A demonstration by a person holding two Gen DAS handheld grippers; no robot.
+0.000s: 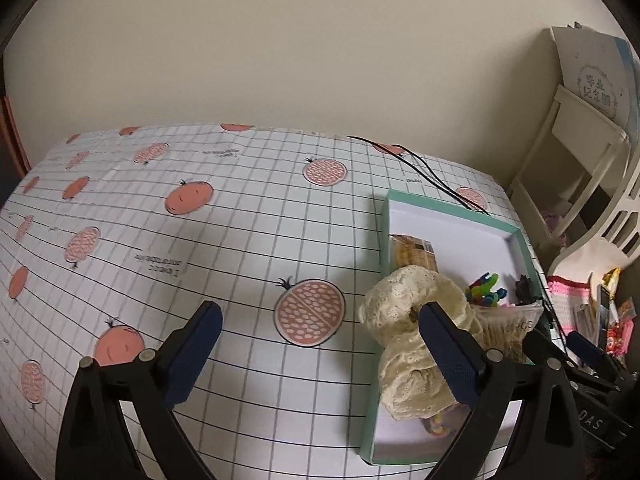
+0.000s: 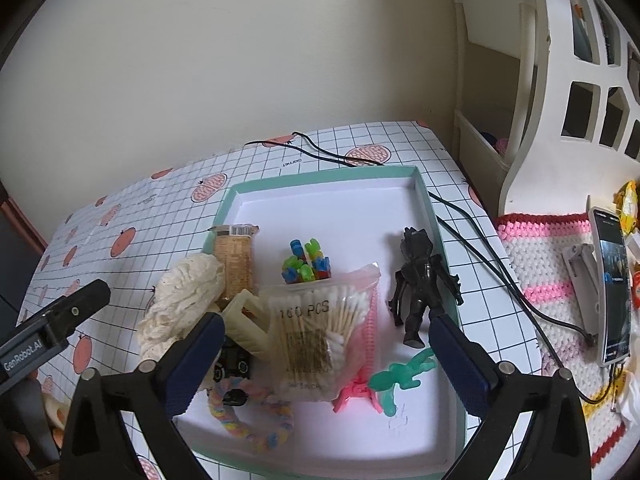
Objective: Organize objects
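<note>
The green-rimmed box [image 2: 424,196] on my gridded tabletop [image 1: 240,240] holds a bag of cotton swabs [image 2: 316,332], a black figure [image 2: 420,284], coloured clips [image 2: 306,266] and a snack packet [image 2: 236,264]. A cream lace cloth [image 1: 404,312] drapes over its left rim. My left gripper [image 1: 320,344] and right gripper [image 2: 326,356] hover there, jaws wide apart, holding nothing.

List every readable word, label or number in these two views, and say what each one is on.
"100 PCS": bag of cotton swabs.
"GenRobot.AI": body of the left claw.
"DAS": partial lettering on the right claw's body.
Chinese characters: booklet cover, too blurred to read surely.
Small print on tablecloth, barcode on snack packet: unreadable.
</note>
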